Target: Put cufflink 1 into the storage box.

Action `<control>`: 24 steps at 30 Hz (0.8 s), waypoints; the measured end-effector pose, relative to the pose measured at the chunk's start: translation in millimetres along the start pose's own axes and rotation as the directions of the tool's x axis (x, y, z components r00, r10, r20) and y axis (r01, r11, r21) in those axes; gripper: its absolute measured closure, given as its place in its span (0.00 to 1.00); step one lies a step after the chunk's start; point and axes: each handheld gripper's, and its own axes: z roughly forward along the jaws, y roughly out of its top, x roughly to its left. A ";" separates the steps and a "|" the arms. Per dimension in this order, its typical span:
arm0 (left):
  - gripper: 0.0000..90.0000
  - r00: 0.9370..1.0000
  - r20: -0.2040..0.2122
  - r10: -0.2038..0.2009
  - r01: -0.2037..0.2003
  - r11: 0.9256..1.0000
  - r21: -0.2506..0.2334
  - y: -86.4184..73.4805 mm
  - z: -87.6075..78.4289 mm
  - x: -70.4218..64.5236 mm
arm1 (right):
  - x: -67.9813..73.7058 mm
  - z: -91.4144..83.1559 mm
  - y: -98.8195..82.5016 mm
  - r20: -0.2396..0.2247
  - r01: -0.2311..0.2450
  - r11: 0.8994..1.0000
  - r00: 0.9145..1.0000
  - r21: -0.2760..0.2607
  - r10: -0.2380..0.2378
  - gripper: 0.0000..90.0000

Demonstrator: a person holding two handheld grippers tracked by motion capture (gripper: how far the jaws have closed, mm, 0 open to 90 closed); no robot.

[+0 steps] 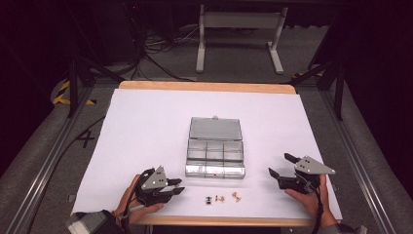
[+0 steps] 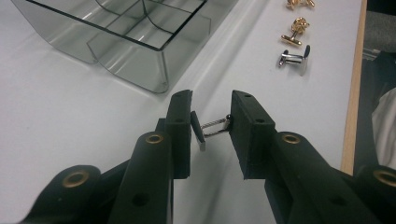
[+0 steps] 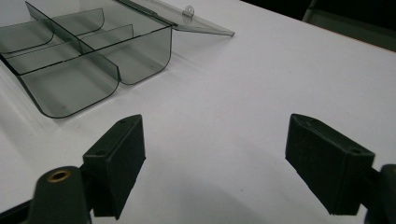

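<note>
White covering spreads over the wooden table (image 1: 146,122), with dark floor and a metal frame beyond its far edge. Nearest the person, the left gripper (image 2: 211,122) sits low by the front edge, its jaws drawn close and pinching a silver cufflink (image 2: 211,128) crosswise between the pads: the flat head rests against one pad and the dark toggle end against the other. In the high view this gripper (image 1: 176,187) points toward the middle of the table. Just ahead of it on the white surface lie three more cufflinks in a short row: a dark silver one (image 1: 208,199), then a gold one (image 1: 219,198), then another gold one (image 1: 236,196). Over at the right edge, the right gripper (image 1: 280,165) rests with its jaws spread wide and nothing between them. Farther back, in the middle of the table, stands a clear plastic box (image 1: 215,169) with divided compartments, its lid (image 1: 215,128) swung open and lying flat behind it.
</note>
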 end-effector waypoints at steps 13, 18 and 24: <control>0.78 1.000 -0.020 0.002 -0.003 0.999 -0.046 7.3 -6.3 6.0 | 0.0 0.4 -0.1 0.013 -0.007 1.000 1.000 0.003 0.007 0.18; 0.78 1.000 -0.026 0.014 -0.016 0.998 -0.067 14.4 -7.0 8.5 | 0.3 0.9 0.0 0.026 -0.008 1.000 1.000 0.009 0.007 0.18; 0.78 0.999 -0.036 0.021 -0.024 0.996 -0.081 20.1 -8.6 10.3 | 0.1 0.2 -0.3 0.026 -0.011 1.000 1.000 0.002 0.011 0.17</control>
